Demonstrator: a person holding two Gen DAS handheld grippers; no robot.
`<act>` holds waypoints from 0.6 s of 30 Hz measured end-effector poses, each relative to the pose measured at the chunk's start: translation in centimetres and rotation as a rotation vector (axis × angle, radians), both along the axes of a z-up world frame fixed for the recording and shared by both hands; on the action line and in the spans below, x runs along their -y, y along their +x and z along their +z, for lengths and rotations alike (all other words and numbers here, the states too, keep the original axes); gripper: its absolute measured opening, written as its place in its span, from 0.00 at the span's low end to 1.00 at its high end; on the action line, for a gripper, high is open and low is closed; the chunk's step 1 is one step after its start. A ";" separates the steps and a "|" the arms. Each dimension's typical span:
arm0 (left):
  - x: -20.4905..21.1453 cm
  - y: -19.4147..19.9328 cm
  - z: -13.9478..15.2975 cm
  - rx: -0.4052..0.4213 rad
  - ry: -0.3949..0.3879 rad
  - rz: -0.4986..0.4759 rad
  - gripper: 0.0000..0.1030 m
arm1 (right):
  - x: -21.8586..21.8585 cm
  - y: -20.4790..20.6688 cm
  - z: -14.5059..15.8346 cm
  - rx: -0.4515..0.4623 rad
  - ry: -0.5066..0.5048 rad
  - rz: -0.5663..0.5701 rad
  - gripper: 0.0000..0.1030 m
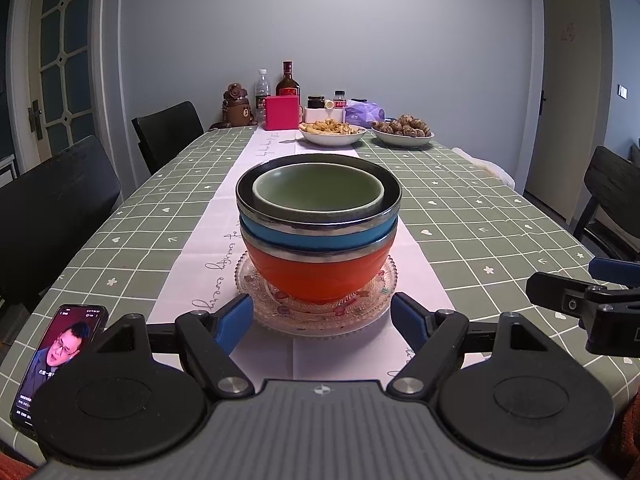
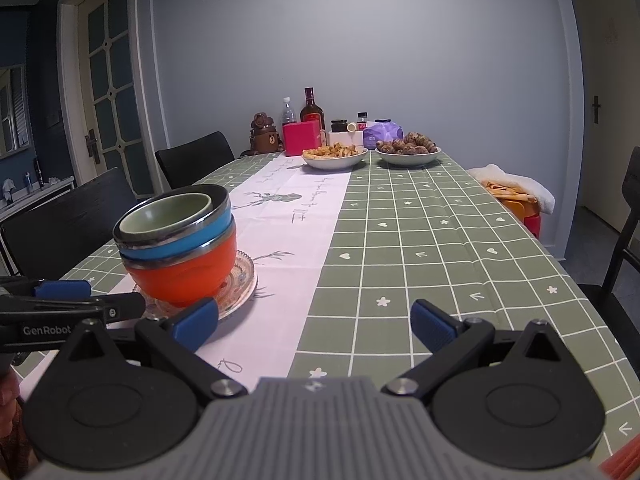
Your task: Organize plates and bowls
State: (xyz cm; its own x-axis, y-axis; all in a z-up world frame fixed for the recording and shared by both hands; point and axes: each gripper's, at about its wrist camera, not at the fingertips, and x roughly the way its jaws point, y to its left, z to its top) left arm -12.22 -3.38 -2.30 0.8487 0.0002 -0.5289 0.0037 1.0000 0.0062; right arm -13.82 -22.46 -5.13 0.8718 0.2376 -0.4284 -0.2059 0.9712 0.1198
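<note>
Your left tool (image 1: 322,320) wide, empty, flanking glass plate (image 1: 256,300); right tool (image 2: 314,326) wide, empty. Risk: nudging plate tips bowl stack (image 1: 318,232).

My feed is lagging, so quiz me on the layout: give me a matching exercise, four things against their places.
Things:
1. green bowl
2. orange bowl
3. glass plate
4. phone

Places:
A. under the whole stack
B. lowest of the bowls
C. on the tablecloth, left of the left gripper
D. topmost, nested in the blue bowl

Pairs: 1-D, 2-B, 3-A, 4-C
</note>
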 end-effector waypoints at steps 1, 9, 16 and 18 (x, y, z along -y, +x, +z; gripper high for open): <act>0.0 0.0 0.0 0.001 0.001 0.000 0.89 | 0.0 0.0 0.0 0.001 -0.001 0.000 0.97; -0.1 -0.2 0.2 0.017 0.007 0.010 0.89 | 0.0 0.1 -0.1 -0.001 -0.001 0.001 0.97; -0.1 -0.4 0.4 0.023 0.007 0.006 0.89 | -0.1 0.0 0.0 0.011 -0.006 0.001 0.97; -0.1 -0.4 0.4 0.026 0.011 0.008 0.89 | -0.2 0.0 0.0 0.012 -0.007 0.003 0.97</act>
State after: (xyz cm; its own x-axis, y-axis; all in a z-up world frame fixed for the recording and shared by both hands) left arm -12.61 -3.28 -1.89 0.8619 0.0129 -0.5070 -0.0050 0.9998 0.0170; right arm -13.83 -22.30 -5.13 0.8763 0.2371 -0.4195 -0.2099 0.9715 0.1106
